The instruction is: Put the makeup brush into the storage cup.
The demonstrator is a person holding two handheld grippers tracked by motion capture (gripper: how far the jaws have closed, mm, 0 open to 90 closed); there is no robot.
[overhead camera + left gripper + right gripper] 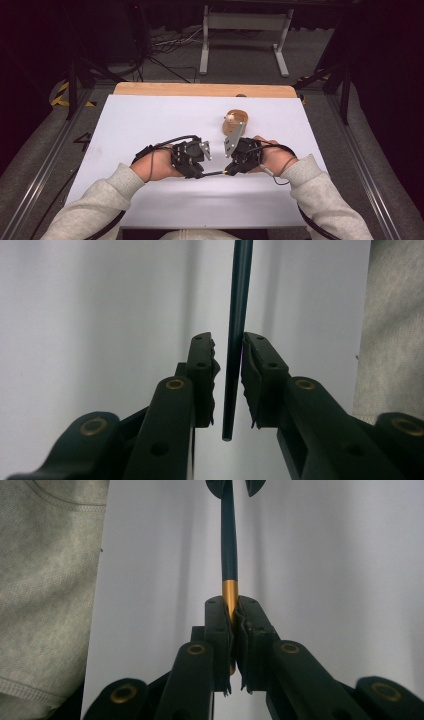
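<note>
A thin dark rod (212, 173) with a gold band (230, 587) lies level between my two grippers, just above the white mat (150, 120). My right gripper (226, 172) (231, 600) is shut on the rod's gold end. In the left gripper view the rod's dark end (235, 340) passes between the jaws of my left gripper (201, 175) (227, 337). Those jaws stand slightly apart, with a gap beside the rod. The left gripper's jaw tips (235, 486) appear at the top of the right gripper view, on either side of the rod.
A small wooden dish (235, 122) holding something pale sits on the mat just beyond the right gripper. The table's wooden back edge (200, 90) runs behind it. Grey sleeves (45, 580) come in from the near side. A metal frame (245, 30) stands on the floor beyond.
</note>
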